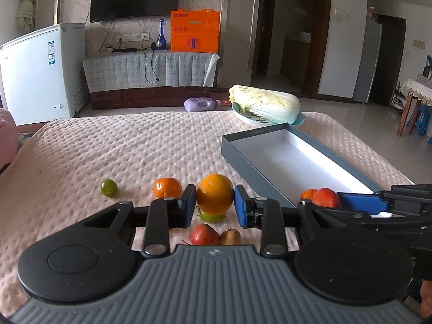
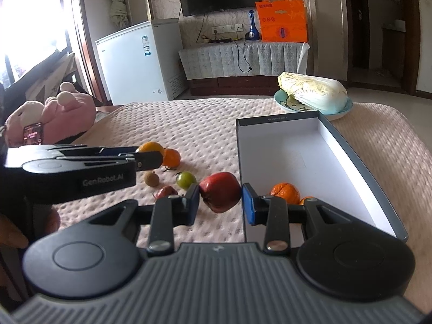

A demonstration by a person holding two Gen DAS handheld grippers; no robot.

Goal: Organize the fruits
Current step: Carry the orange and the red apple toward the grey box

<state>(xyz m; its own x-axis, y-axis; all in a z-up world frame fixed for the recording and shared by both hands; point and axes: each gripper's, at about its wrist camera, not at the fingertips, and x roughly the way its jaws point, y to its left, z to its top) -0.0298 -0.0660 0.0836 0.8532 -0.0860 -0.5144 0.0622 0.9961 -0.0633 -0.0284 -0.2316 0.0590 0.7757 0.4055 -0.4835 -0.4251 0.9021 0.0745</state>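
Fruit lies grouped on the pink quilted cover (image 1: pixel 135 148) beside an open grey box (image 2: pixel 359 162) with a white interior. Left gripper (image 1: pixel 215 202) is clamped on a large orange (image 1: pixel 215 193), raised above a green fruit (image 1: pixel 212 217), with a red fruit (image 1: pixel 204 235) and a brown fruit (image 1: pixel 230 237) lying nearer the camera. Right gripper (image 2: pixel 220 198) is clamped on a red apple (image 2: pixel 220 195) just beside the box, where a mandarin (image 2: pixel 284 192) rests in the near corner.
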